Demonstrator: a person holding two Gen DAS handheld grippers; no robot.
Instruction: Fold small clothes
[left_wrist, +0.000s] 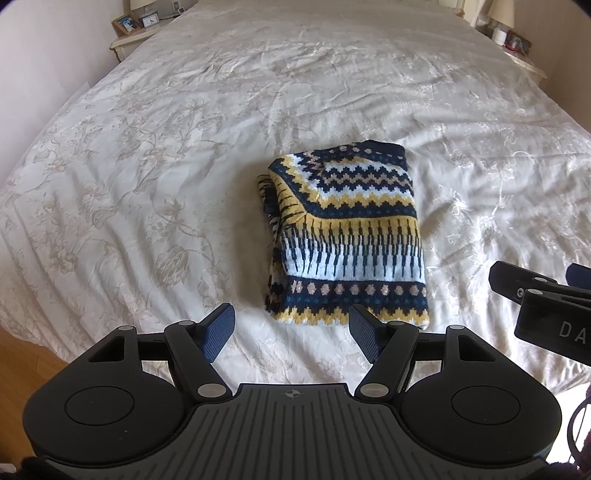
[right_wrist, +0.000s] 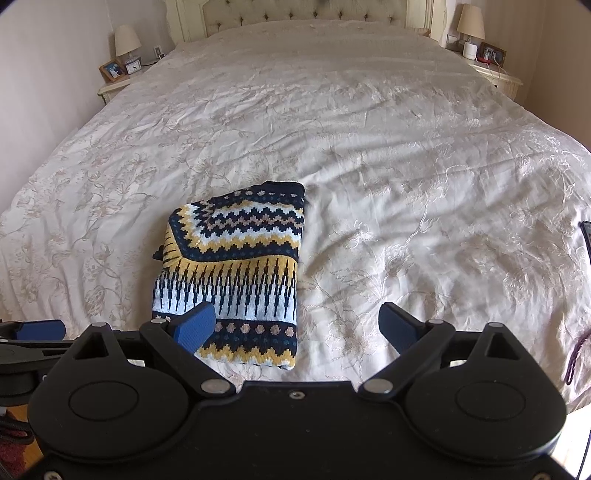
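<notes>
- A folded sweater (left_wrist: 345, 236) with navy, yellow, white and tan zigzag and stripe bands lies flat on the bed cover (left_wrist: 147, 184), near the foot end of the bed.
- It is folded into a compact rectangle; at its left edge the layers bulge out a little and look less tidy.
- The left claw (left_wrist: 291, 338) stands wide, its blue pads (left_wrist: 218, 332) spread apart and holding nothing.
- From the left wrist view, the sweater sits just ahead of this claw and a bit to its right; the near hem lies close beside the right-hand pad, and I cannot tell whether they touch.
- The right claw (right_wrist: 297, 326) is also spread wide with nothing held between its fingers.
- From the right wrist view, the sweater (right_wrist: 232, 273) lies ahead and to the left; the claw's left pad (right_wrist: 194, 326) overlaps the near left corner of the sweater in the picture, though contact cannot be told.
- The right pad of that claw is over bare bed cover (right_wrist: 406, 184), well apart from the sweater.
- Each claw shows at the edge of the other's view, side by side.
- Nightstands with a lamp (right_wrist: 127, 40) each flank the headboard (right_wrist: 295, 13).
</notes>
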